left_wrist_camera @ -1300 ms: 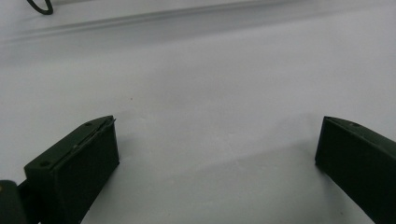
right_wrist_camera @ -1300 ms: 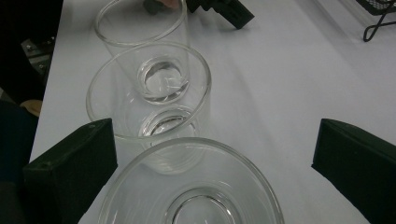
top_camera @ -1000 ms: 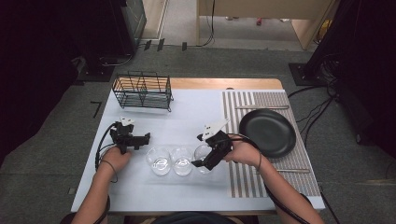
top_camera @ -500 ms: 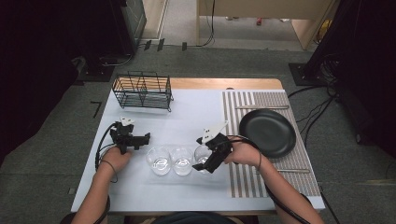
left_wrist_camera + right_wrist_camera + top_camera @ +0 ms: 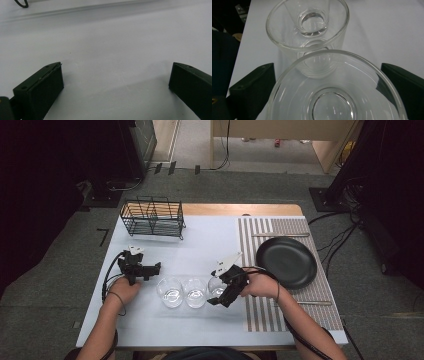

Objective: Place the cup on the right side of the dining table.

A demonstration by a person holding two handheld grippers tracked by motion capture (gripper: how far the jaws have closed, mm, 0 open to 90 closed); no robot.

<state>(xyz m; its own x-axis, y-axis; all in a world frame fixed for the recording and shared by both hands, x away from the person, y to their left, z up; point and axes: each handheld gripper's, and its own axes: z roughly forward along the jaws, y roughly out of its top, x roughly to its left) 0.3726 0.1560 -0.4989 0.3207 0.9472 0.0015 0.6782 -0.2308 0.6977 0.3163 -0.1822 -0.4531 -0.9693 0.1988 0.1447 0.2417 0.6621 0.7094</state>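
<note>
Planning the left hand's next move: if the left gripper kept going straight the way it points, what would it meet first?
Judging by the high view, the left gripper points toward the three clear glasses; the leftmost clear glass sits slightly nearer the person, so it might just pass it. Depth is unclear.

left tongs (image 5: 156,266): jaws wide, level, low | right tongs (image 5: 214,299): tilted down, jaws just closing

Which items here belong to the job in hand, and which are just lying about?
In play:
- right gripper, jaws just closing around the rightmost glass
- middle glass and left glass, same row

Lying about:
- wire rack
- black plate
- striped mat
- left gripper, open over bare table
</note>
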